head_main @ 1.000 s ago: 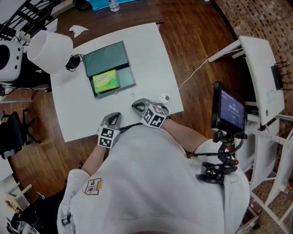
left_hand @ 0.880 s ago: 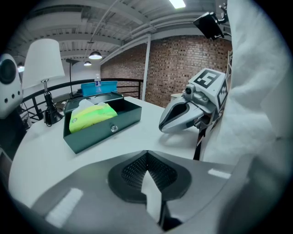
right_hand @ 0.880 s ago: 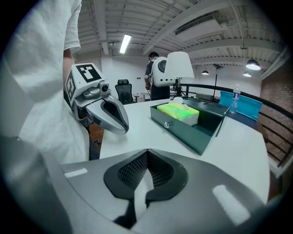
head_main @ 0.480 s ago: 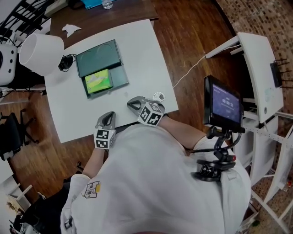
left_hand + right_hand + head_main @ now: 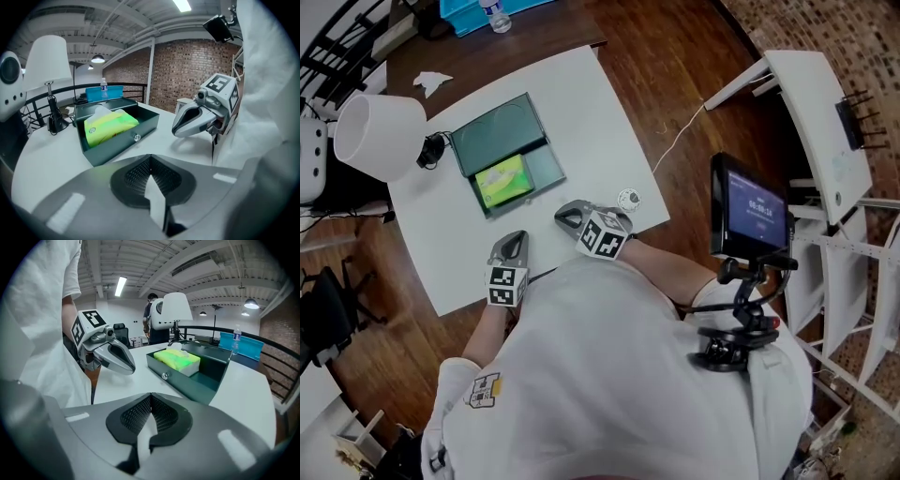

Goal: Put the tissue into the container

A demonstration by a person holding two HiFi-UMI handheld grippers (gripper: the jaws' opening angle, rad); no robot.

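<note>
Dark green container (image 5: 546, 167) sits on the white tabletop (image 5: 591, 112), and the yellow-green tissue pack (image 5: 503, 180) lies inside its open compartment, with bare space beside it. The left gripper (image 5: 513, 236) and right gripper (image 5: 562, 213) rest near the tabletop's front edge, well short of the container, both with jaws pressed together on nothing. The person's shirt (image 5: 609, 375) covers that front edge, and the small round white object (image 5: 628, 198) just beside the right gripper is too small to name.

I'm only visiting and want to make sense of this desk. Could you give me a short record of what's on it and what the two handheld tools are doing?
table: white
container: dark green, open
tissue pack: green-yellow, lying in the container
lamp: white shade, left of the container
left gripper: jaws shut, empty, over the table's near edge
right gripper: jaws shut, empty, near a small round thing
</note>
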